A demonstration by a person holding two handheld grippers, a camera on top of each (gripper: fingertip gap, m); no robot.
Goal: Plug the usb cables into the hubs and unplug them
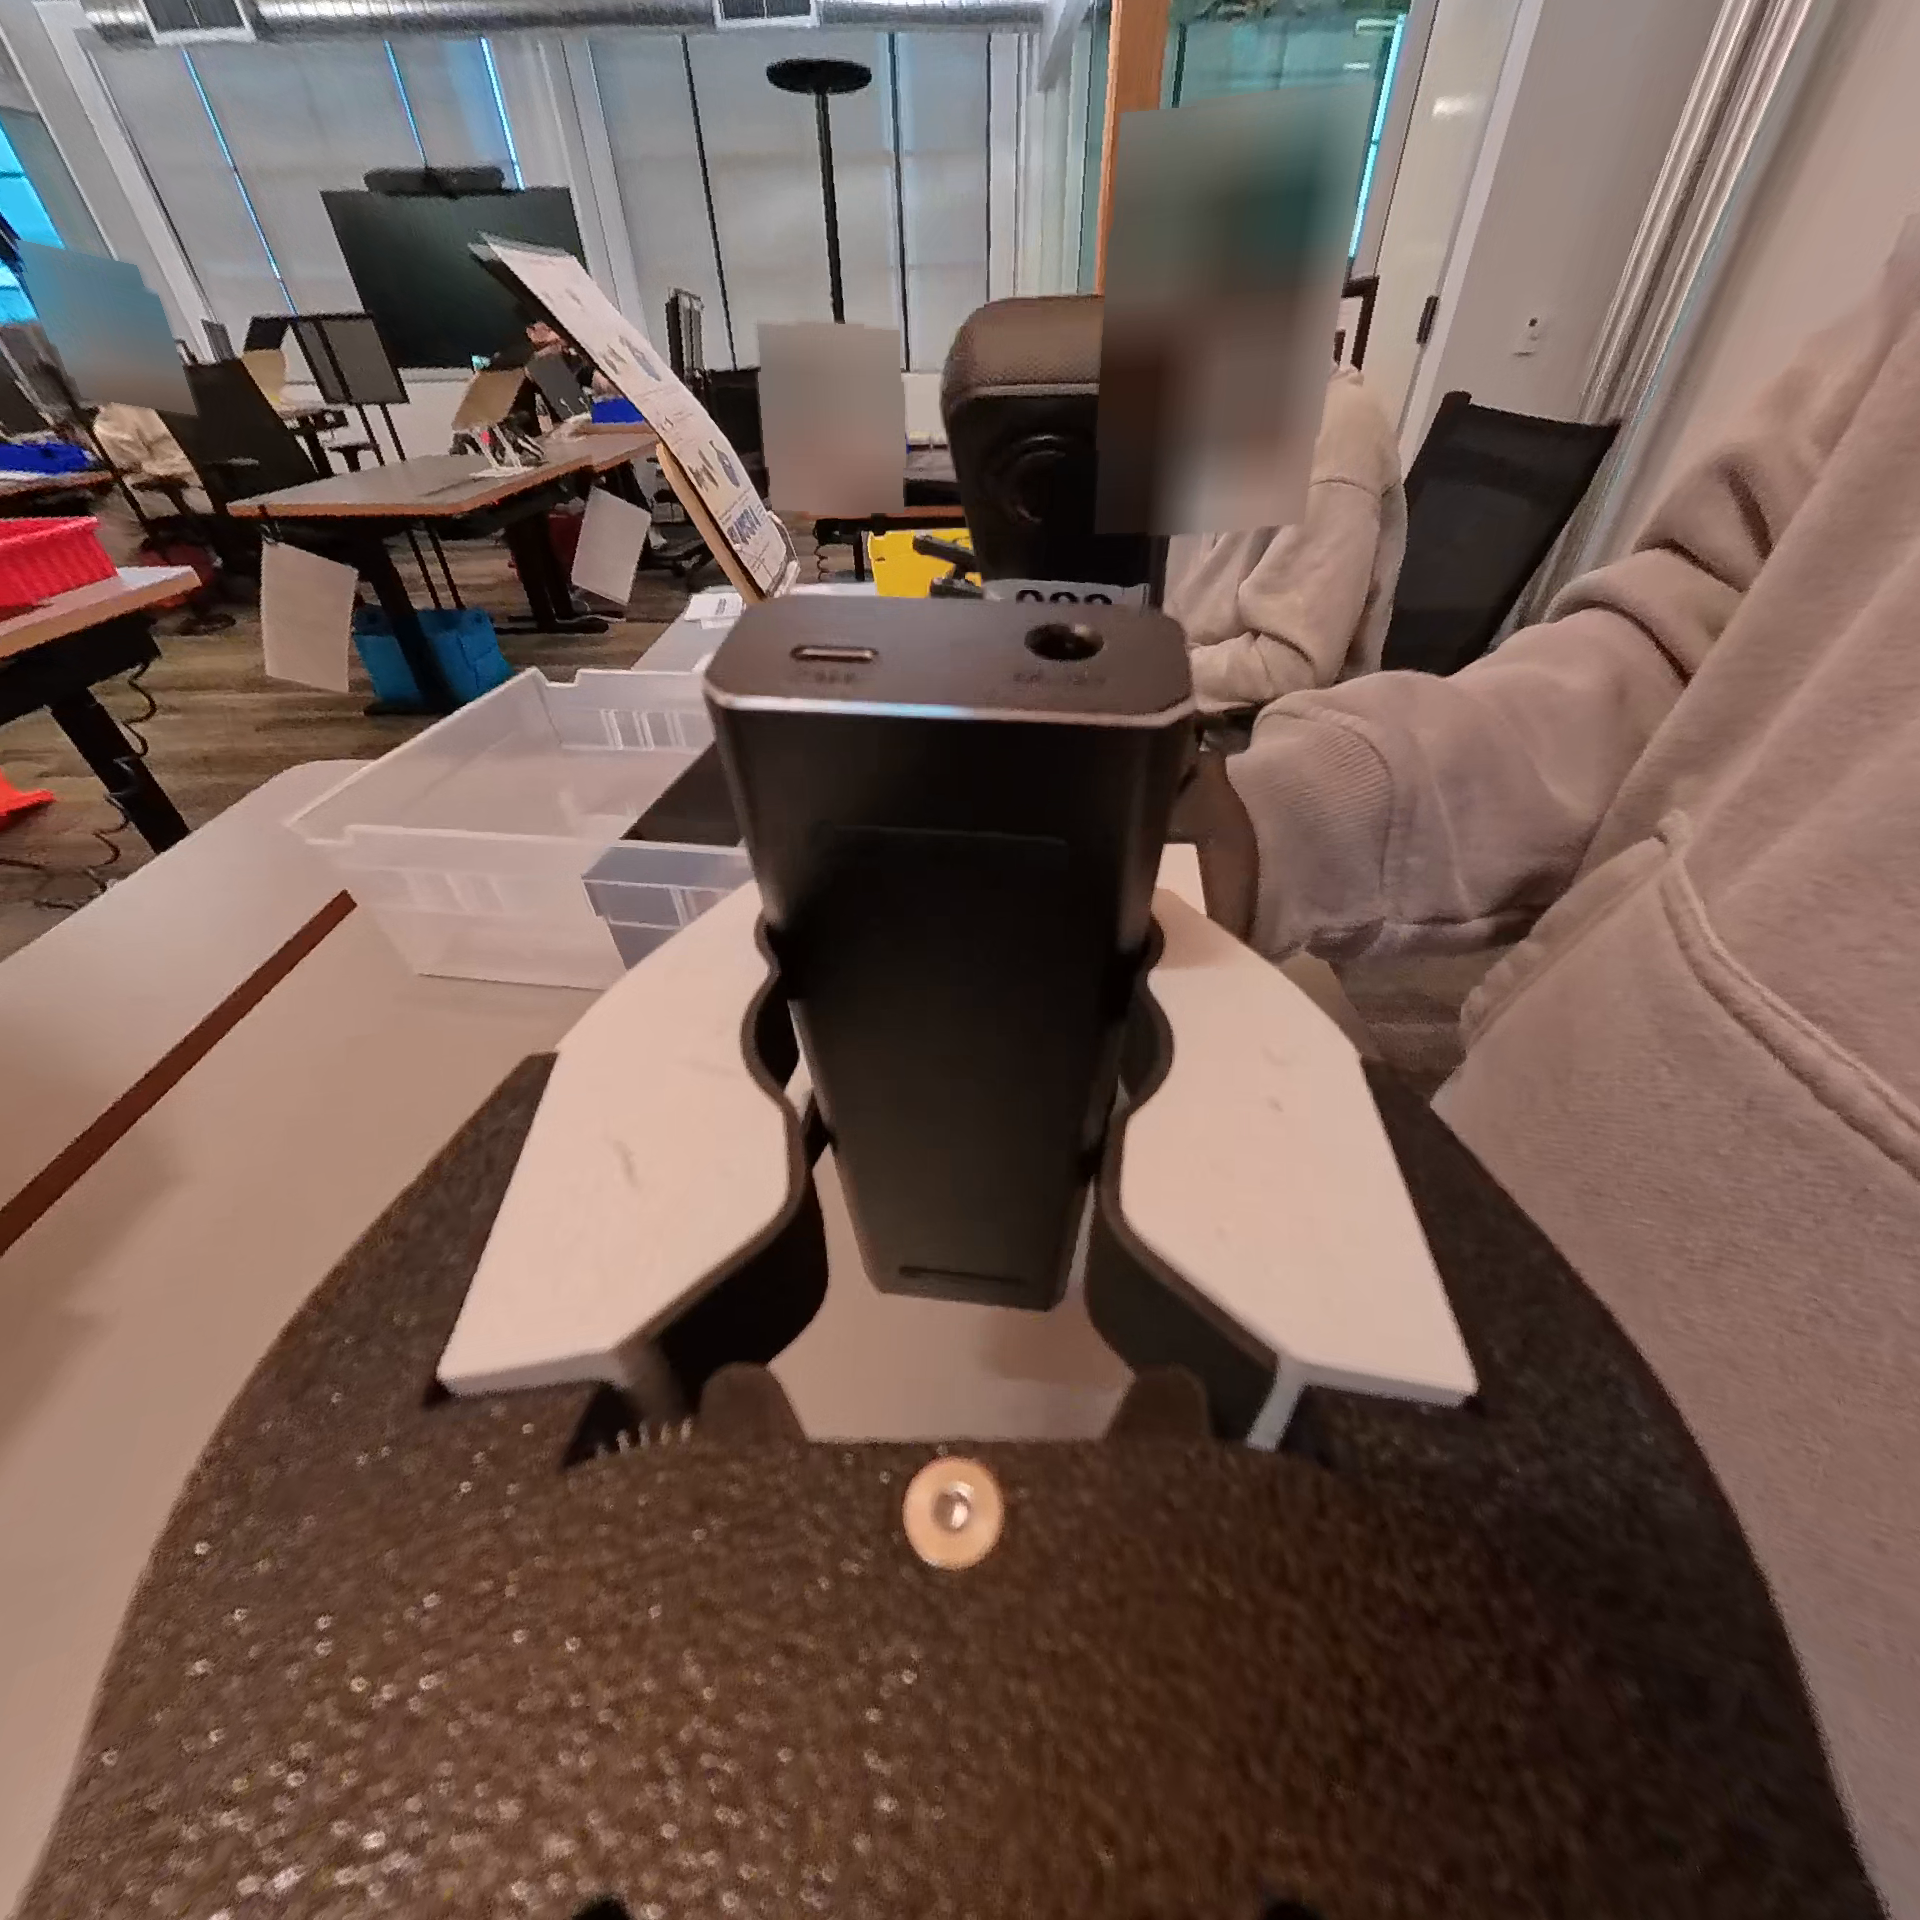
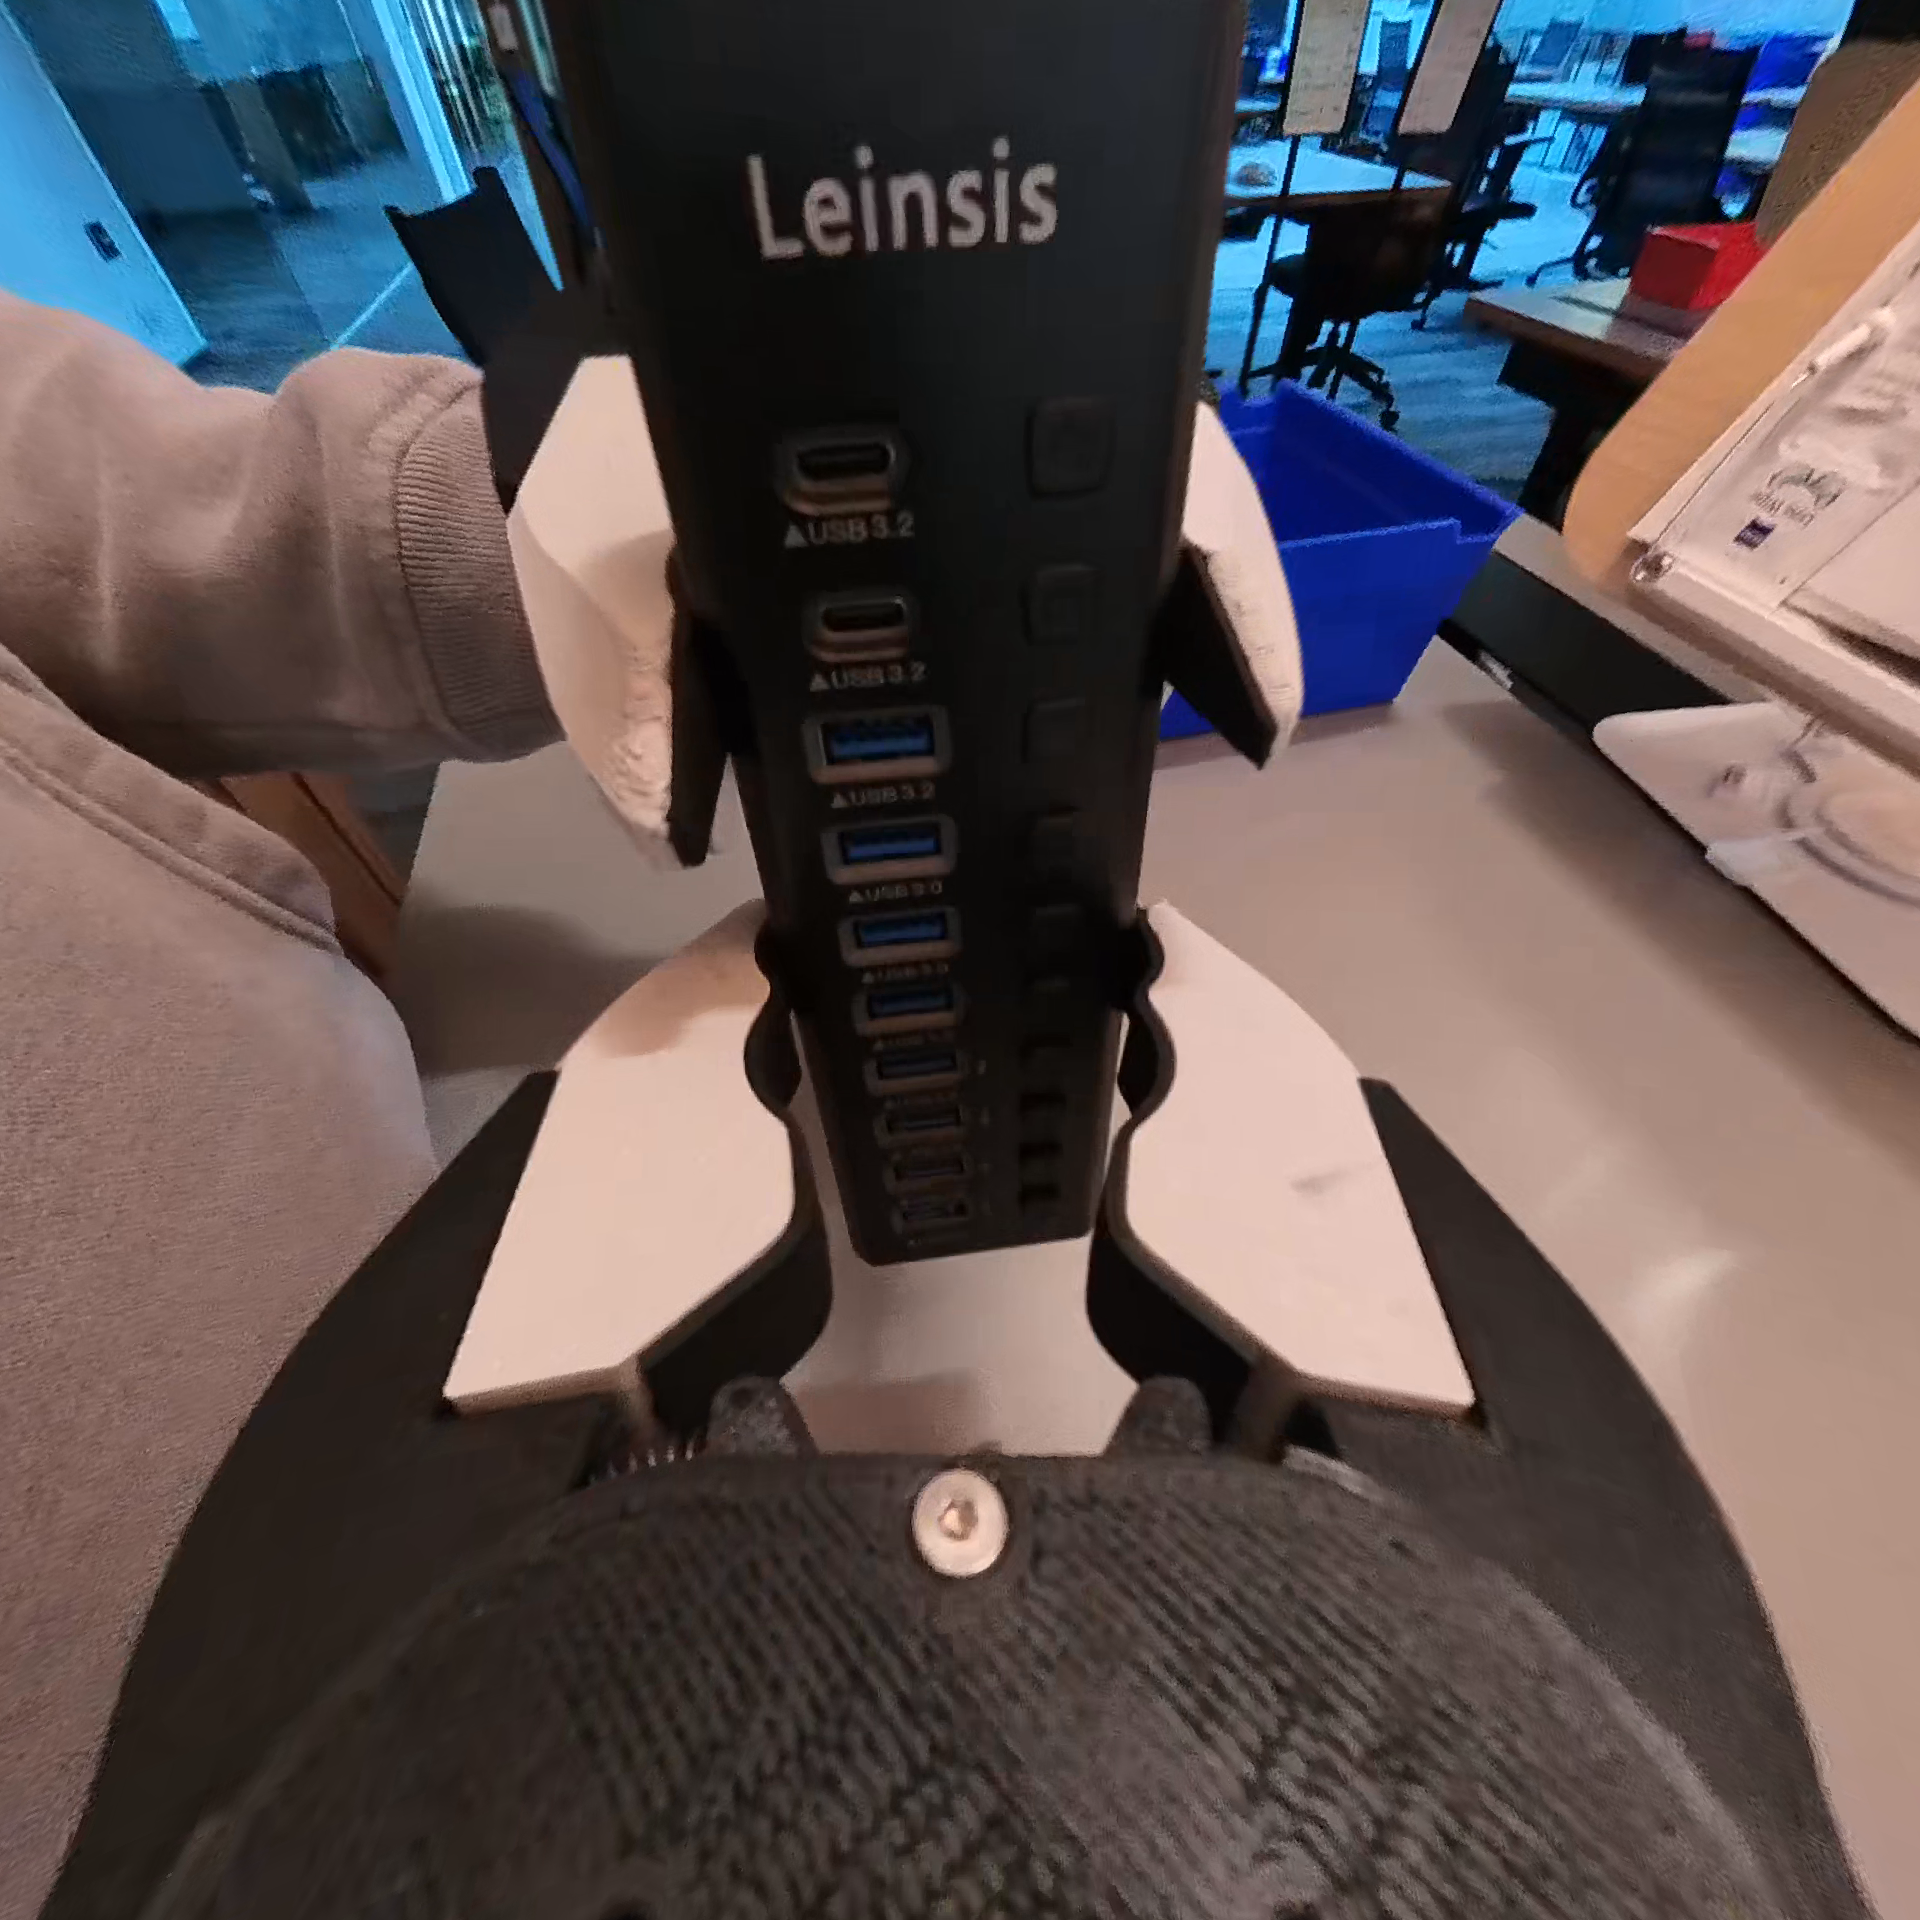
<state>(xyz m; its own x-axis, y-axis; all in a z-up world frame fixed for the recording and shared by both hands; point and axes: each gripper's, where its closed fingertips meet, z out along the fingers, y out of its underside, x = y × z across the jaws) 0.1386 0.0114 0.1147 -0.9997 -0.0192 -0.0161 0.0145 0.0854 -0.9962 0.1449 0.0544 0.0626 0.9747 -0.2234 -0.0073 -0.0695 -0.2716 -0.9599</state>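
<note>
A long black USB hub with a row of ports, several with blue inserts, is held off the pale table by both grippers. My right gripper is shut on the hub's near end. My left gripper shows farther along the hub, clamped on its middle from both sides. In the left wrist view my left gripper is shut on the hub, whose plain back faces the camera and whose end face with two sockets points away. No USB cable is in view.
A clear plastic bin stands on the table beyond the left gripper. A blue bin sits past the table edge. White packaged items lie at the right. A person's beige sleeve is close by.
</note>
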